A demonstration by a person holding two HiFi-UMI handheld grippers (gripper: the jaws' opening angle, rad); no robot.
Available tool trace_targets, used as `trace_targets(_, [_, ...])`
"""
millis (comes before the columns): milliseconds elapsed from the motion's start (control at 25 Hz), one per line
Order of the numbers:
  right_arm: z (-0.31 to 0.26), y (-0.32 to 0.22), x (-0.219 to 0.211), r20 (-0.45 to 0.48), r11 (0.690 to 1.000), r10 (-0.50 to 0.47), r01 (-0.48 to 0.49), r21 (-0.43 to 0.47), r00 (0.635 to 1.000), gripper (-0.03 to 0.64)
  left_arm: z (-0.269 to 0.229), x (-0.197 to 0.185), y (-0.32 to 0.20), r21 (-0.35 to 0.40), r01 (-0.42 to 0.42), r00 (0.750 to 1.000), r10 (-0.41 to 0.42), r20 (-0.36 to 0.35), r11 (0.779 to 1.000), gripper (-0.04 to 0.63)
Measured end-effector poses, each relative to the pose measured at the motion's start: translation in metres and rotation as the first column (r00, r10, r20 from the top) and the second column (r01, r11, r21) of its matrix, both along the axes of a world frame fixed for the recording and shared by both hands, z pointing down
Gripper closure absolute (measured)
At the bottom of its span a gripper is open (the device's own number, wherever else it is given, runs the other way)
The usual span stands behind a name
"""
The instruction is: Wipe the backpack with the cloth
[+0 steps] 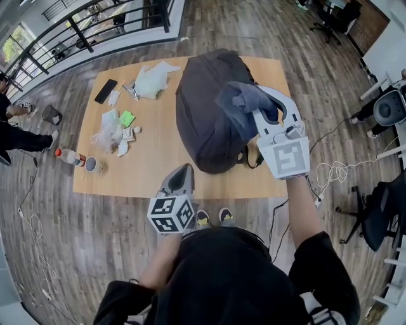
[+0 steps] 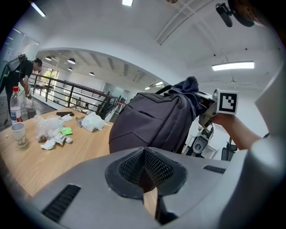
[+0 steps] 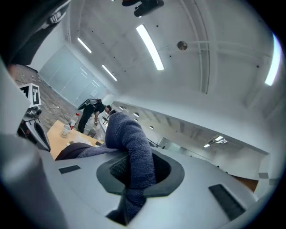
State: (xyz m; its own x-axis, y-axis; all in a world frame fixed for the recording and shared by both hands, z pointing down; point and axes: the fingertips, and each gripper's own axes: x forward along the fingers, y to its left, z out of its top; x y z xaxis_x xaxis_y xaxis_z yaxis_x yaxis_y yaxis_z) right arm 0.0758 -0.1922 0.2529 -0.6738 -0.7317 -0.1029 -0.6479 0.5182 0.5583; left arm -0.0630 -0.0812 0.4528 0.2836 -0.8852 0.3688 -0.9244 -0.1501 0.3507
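Wooden floorboards run under a pale wooden worktop [image 1: 158,168], with a black railing [image 1: 82,28] along the far side of the room and a black office chair [image 1: 333,16] off in one corner. A dark grey backpack [image 1: 203,120] lies bulging on the worktop, toward its right half as the person holding the tools faces it.

The right gripper [image 1: 261,100] is raised over the top of the backpack, and its jaws are clenched on a blue-grey cloth [image 1: 244,105]. The right gripper view shows the knitted fabric pinched between the pads and bunching out in front, with a fold trailing down to the bag. Whether the cloth presses on the backpack's surface or only drapes over it I cannot tell.

The left gripper [image 1: 184,169] sits low at the near edge of the worktop, just beside the backpack's near end. Its jaws are closed on themselves with nothing between them.

Clutter lies on the left half of the worktop, well apart from the bag: a black phone [image 1: 105,91], a crumpled white plastic bag [image 1: 152,79], a green packet [image 1: 127,118], some wrappers [image 1: 111,136], a paper cup [image 1: 92,164] and a bottle [image 1: 68,156] lying at the edge. Another person [image 1: 13,127] stands at the left side of the room.
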Motion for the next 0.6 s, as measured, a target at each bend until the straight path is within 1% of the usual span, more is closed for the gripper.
trace_targets(120, [0.003,-0.007,-0.008,-0.116,1.0,0.002,-0.001,0.011,0.993,0.575,-0.005,0.008,-0.004,-0.001,-0.005,1.0,0.005,-0.002,1.0,0.58])
trace_targets(200, [0.014,0.003,-0.012,-0.154,1.0,0.008,-0.007,0.013,0.988,0.575,-0.006,0.006,-0.009,-0.003,-0.003,1.0,0.003,-0.002,1.0,0.58])
trace_targets(240, [0.022,0.012,-0.015,-0.155,1.0,0.006,-0.005,0.004,0.988,0.575,-0.004,0.003,-0.009,-0.004,0.0,1.0,0.0,-0.002,1.0,0.58])
trace_targets(320, [0.044,0.032,-0.02,-0.124,0.999,-0.019,0.012,-0.053,0.992,0.575,0.005,-0.004,-0.005,-0.009,0.005,1.0,-0.005,-0.002,1.0,0.58])
trace_targets(440, [0.081,0.051,-0.022,-0.018,0.984,-0.045,0.041,-0.175,0.999,0.575,0.014,-0.004,-0.003,-0.028,0.003,1.0,-0.003,-0.004,1.0,0.58])
trace_targets(520, [0.108,0.057,-0.026,0.018,0.965,-0.051,0.054,-0.256,0.999,0.575,0.019,0.0,-0.003,-0.042,-0.005,1.0,0.005,-0.002,0.999,0.58])
trace_targets(560, [0.126,0.059,-0.029,0.015,0.951,-0.055,0.056,-0.304,0.998,0.575,0.021,0.001,-0.004,-0.047,-0.009,1.0,0.009,-0.001,0.999,0.58])
trace_targets(600, [0.149,0.061,-0.032,0.008,0.929,-0.059,0.058,-0.366,0.998,0.575,0.022,0.003,-0.004,-0.051,-0.013,1.0,0.013,0.001,0.999,0.58])
